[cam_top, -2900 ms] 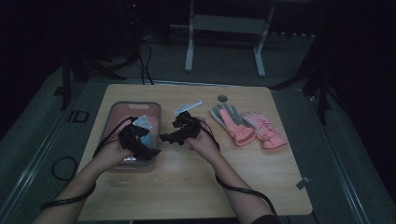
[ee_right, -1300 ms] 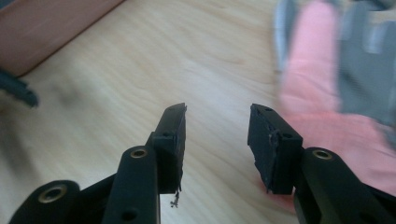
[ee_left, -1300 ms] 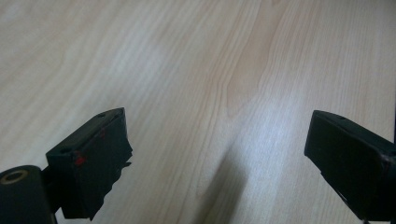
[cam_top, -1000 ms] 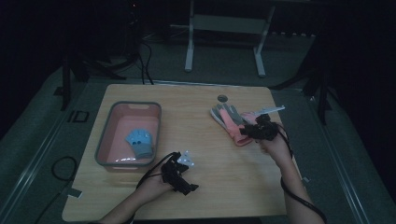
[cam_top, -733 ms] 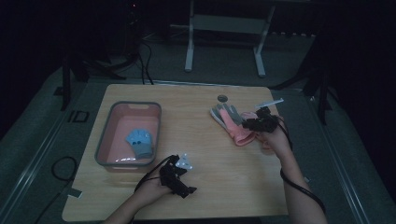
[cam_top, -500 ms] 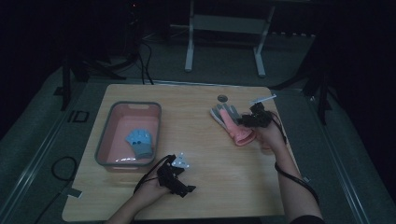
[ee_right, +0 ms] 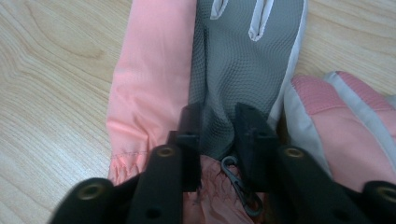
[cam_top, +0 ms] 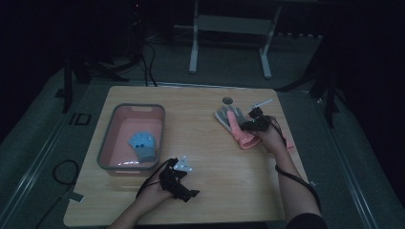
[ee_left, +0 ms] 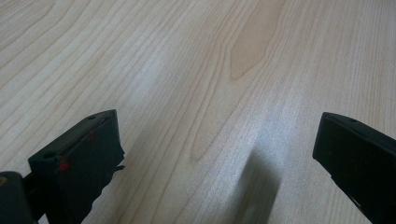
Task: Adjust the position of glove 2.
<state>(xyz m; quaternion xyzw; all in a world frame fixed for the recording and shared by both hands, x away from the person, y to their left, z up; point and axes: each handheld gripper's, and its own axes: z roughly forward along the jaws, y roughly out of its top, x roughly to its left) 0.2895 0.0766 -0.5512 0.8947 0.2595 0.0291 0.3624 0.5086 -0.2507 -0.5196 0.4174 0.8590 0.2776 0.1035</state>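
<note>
Gloves at far right of desk [cam_top: 210, 200]: pink-and-grey glove [ee_right: 233, 60] lies flat, palm side grey, with a second pink glove [ee_right: 336, 126] just beside it. Right gripper [ee_right: 218, 133] has just been closing; its jaws now pinch a fold of the grey fabric near the cuff, glove directly ahead of it. Left gripper [ee_left: 219, 154] rests near the desk's front edge, jaws spread wide over bare wood, well apart from both gloves. Blue glove [cam_top: 143, 145] lies in pink tray [cam_top: 107, 148], at left.
</note>
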